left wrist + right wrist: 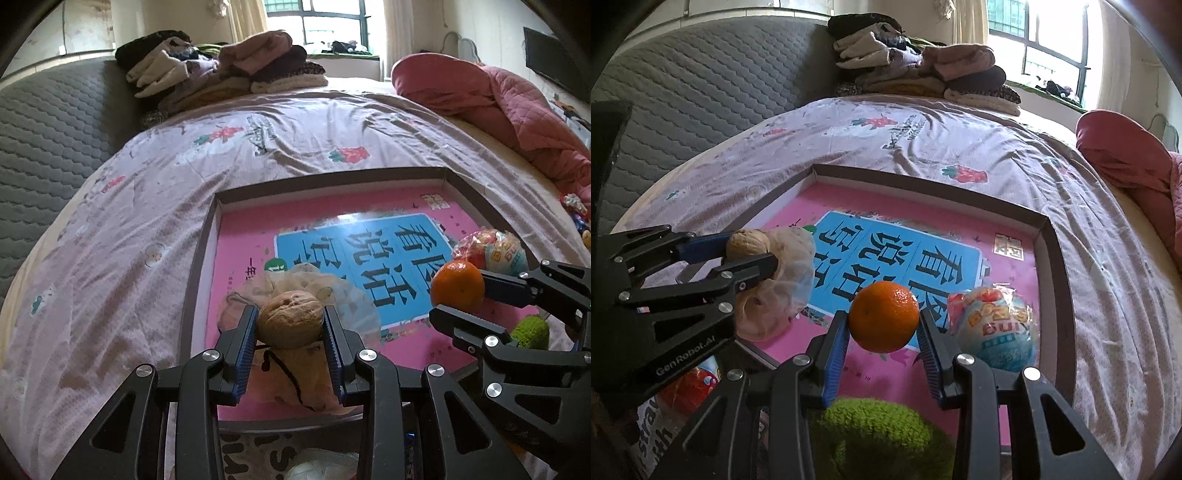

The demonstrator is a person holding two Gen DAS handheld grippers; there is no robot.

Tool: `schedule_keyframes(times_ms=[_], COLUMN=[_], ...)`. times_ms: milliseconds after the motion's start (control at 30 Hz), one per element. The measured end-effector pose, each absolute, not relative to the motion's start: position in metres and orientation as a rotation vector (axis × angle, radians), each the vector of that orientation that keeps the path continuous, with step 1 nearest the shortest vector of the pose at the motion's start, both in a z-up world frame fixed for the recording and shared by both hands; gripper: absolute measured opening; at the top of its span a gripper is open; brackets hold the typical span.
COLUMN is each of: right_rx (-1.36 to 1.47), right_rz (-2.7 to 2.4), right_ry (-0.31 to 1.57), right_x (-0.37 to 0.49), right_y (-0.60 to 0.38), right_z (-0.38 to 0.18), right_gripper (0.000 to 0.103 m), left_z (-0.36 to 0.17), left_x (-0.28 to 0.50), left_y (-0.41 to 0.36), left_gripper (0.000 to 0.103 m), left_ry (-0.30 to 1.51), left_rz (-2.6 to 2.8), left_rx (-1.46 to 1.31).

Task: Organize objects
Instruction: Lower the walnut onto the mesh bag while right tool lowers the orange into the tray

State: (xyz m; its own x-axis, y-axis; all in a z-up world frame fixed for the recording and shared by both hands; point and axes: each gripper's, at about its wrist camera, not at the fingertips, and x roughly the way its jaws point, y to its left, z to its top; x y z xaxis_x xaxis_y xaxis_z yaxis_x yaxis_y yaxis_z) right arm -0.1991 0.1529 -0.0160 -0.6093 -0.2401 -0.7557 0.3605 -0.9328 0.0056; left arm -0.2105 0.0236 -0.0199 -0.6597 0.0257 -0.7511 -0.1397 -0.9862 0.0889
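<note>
My left gripper [290, 323] is shut on a brown walnut [290, 319], held above a thin mesh bag [295, 380] at the near left of the pink box lid [258, 236]. My right gripper [882, 325] is shut on an orange [884, 315], held over the lid's near right part. In the left wrist view the orange [457, 284] and right gripper [456, 299] show at the right. In the right wrist view the walnut [748, 243] and left gripper [746, 251] show at the left. A wrapped snack ball [993, 328] lies in the lid beside the orange.
The lid lies on a bed with a pale floral sheet [147, 206]. A green fuzzy ball [871, 435] lies below my right gripper. Folded clothes [221, 66] are stacked at the far end; a red quilt [498, 103] lies at the right. A grey padded headboard [701, 74] stands left.
</note>
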Motion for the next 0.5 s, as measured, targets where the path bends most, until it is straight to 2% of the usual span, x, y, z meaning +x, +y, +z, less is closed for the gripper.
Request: schedule_keyframes(times_ms=[500], right_rx=[1.239], right_rz=[-2.511], right_ry=[0.193], right_x=[-0.203], right_y=[0.155], right_z=[-0.025], right_gripper=[0.038], left_z=[-0.031], left_x=[-0.218], left_y=[0.016], left_gripper=[0.035], left_ry=[0.103], left_rz=[2.672], left_rx=[-1.359])
